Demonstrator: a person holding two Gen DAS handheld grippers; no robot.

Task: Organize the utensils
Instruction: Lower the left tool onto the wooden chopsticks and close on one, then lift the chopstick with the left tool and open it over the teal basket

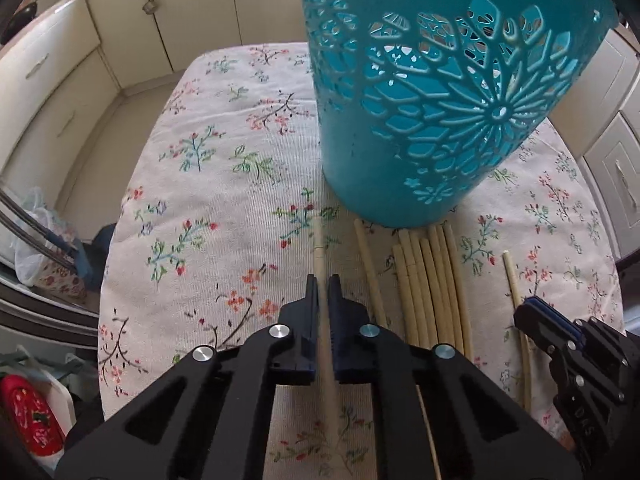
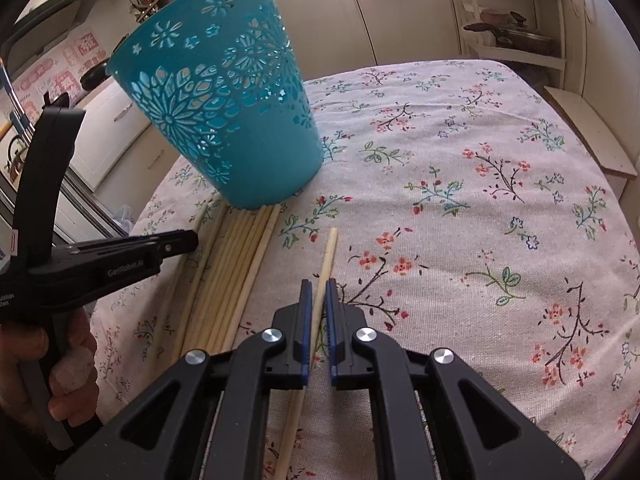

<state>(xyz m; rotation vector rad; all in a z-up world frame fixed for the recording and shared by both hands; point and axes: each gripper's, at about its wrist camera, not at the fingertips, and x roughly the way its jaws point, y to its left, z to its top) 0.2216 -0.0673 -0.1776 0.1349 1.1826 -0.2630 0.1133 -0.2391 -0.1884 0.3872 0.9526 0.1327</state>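
A teal cut-out plastic basket (image 1: 440, 120) (image 2: 248, 120) stands on the flowered tablecloth, its foot touching the far ends of a bundle of pale chopsticks (image 1: 428, 280) (image 2: 240, 260). My left gripper (image 1: 323, 280) is shut on a single chopstick (image 1: 319, 248) just left of the bundle. My right gripper (image 2: 319, 285) is shut on another lone chopstick (image 2: 329, 252) to the right of the bundle. Each gripper shows in the other's view: the right gripper (image 1: 528, 308) at the lower right, the left gripper (image 2: 188, 242) at the left, with a hand (image 2: 72, 360) on its grip.
The tablecloth (image 2: 460, 200) covers a rounded table whose edges fall away on the left and at the far end. Cream cabinets (image 1: 60, 80) ring the table. A shelf with pots (image 2: 516, 36) stands at the back right. Bags (image 1: 36, 240) and a red item (image 1: 28, 412) sit on the floor at the left.
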